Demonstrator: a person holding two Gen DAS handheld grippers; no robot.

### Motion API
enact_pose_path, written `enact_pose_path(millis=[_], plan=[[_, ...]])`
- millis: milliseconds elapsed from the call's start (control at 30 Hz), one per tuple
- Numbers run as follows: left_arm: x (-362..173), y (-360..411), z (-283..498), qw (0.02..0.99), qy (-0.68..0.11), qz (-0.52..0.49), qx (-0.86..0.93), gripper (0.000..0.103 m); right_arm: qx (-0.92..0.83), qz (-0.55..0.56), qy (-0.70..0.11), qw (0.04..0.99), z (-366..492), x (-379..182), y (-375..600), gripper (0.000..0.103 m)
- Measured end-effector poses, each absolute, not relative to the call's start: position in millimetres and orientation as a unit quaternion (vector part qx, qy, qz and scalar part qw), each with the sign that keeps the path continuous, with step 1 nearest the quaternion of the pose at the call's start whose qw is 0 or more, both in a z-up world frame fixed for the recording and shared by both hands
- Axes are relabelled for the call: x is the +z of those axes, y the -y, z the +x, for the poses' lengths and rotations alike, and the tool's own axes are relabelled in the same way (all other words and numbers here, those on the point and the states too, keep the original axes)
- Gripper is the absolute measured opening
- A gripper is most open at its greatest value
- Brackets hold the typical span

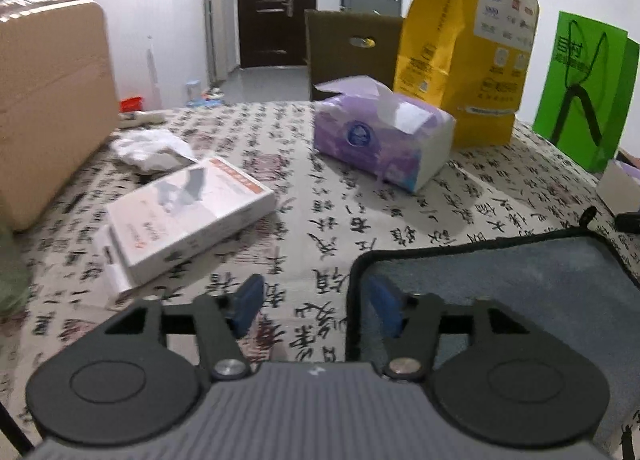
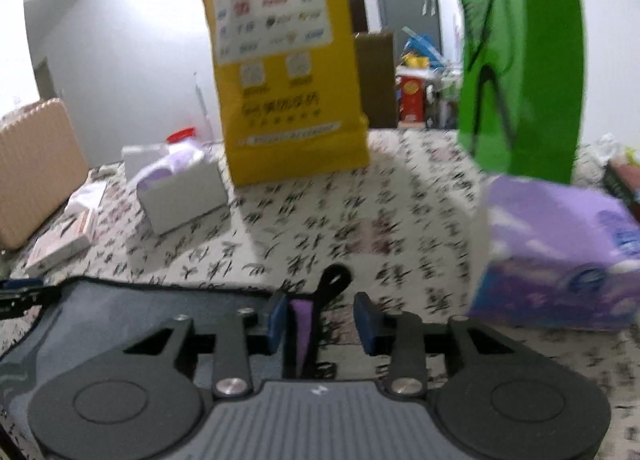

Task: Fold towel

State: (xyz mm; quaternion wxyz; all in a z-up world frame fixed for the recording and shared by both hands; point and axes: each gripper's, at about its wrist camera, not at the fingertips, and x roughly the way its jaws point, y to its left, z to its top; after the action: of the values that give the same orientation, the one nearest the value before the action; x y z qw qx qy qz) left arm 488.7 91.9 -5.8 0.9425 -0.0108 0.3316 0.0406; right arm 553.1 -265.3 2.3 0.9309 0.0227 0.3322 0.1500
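Observation:
A grey towel (image 1: 520, 272) with black trim lies flat on the calligraphy-print tablecloth (image 1: 320, 220). My left gripper (image 1: 316, 306) is open over the towel's far left corner, its right finger above the cloth and its left finger beside the edge. In the right wrist view the towel (image 2: 132, 312) fills the lower left. My right gripper (image 2: 322, 320) is open at the towel's far right corner, with the black hanging loop (image 2: 334, 280) and a purple tag (image 2: 301, 324) between its fingers.
A purple tissue pack (image 1: 380, 136), a white box (image 1: 188, 216), a yellow bag (image 1: 468, 40), a green bag (image 1: 584, 88) and a tan suitcase (image 1: 52, 100) stand around. A second purple pack (image 2: 560, 256) sits close right of my right gripper.

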Motion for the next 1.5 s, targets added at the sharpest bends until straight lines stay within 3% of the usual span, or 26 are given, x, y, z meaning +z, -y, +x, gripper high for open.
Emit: enact_pose_path(millis=[100, 167, 400, 533, 1500], plan=[[5, -86, 474, 0.946, -0.321, 0.000, 0.037, 0.074, 0.144, 0.021, -0.314, 0.938, 537, 20, 274, 0.038], [11, -81, 463, 0.948, -0.316, 0.006, 0.035, 0.081, 0.146, 0.018, -0.306, 0.941, 525, 29, 278, 0.047], [35, -63, 421, 0.958, -0.284, 0.012, 0.038, 0.099, 0.147, -0.030, -0.290, 0.945, 479, 45, 273, 0.066], [42, -57, 400, 0.959, -0.279, 0.019, 0.040, 0.100, 0.144, -0.054, -0.284, 0.946, 453, 42, 268, 0.076], [61, -43, 289, 0.972, -0.232, -0.022, 0.030, 0.103, 0.145, -0.046, -0.229, 0.962, 333, 56, 257, 0.088]])
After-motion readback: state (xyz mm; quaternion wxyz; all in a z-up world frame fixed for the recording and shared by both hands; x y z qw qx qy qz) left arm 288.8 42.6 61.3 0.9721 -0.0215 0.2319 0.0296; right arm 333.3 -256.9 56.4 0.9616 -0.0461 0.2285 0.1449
